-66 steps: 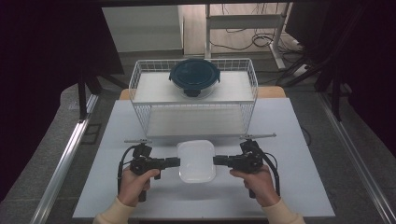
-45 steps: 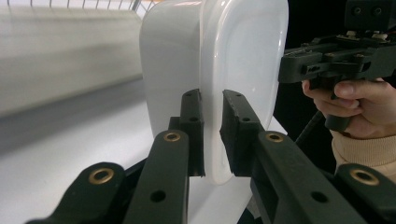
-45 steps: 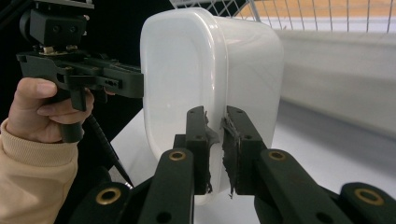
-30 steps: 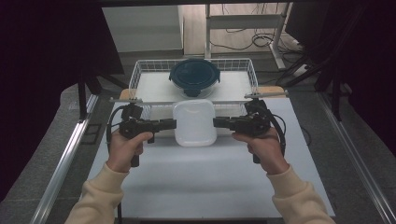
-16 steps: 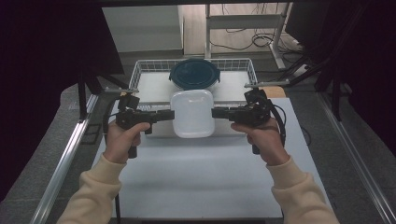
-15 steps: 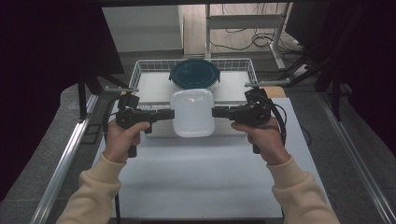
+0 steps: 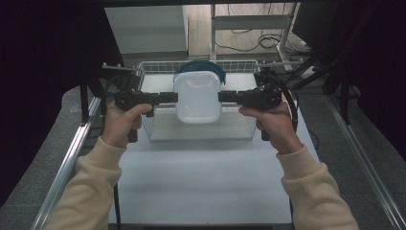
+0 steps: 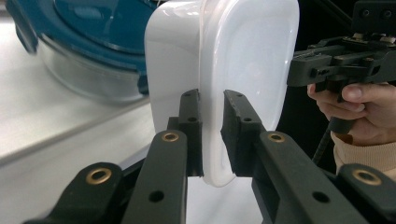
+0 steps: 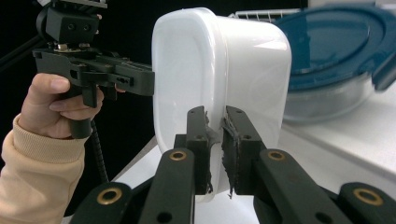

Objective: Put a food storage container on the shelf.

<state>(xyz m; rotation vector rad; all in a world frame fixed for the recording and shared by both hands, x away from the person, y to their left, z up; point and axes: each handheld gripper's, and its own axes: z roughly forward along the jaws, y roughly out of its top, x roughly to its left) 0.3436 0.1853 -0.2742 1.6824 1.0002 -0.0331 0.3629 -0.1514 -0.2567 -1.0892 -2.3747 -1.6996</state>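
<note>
Raised since earlier, our white container (image 7: 197, 97) hangs lid-up, long axis fore-aft, over the wire basket (image 7: 239, 132); left hand-held gripper (image 7: 171, 97) and right hand-held gripper (image 7: 224, 97) clamp its rim.

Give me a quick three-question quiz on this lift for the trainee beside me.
1. True or false: each claw grips the lidded white container by its rim, on opposite sides.
2. What sits in the wire basket behind the white container? A) a red mug B) a blue-lidded glass bowl C) a steel pan
3. Is the white container resting on the table or held in the air?

Key
1. True: the left claw and the right claw each clamp the rim of the white container.
2. B: the blue-lidded glass bowl is in the wire basket.
3. In the air, above the table and the basket.
</note>
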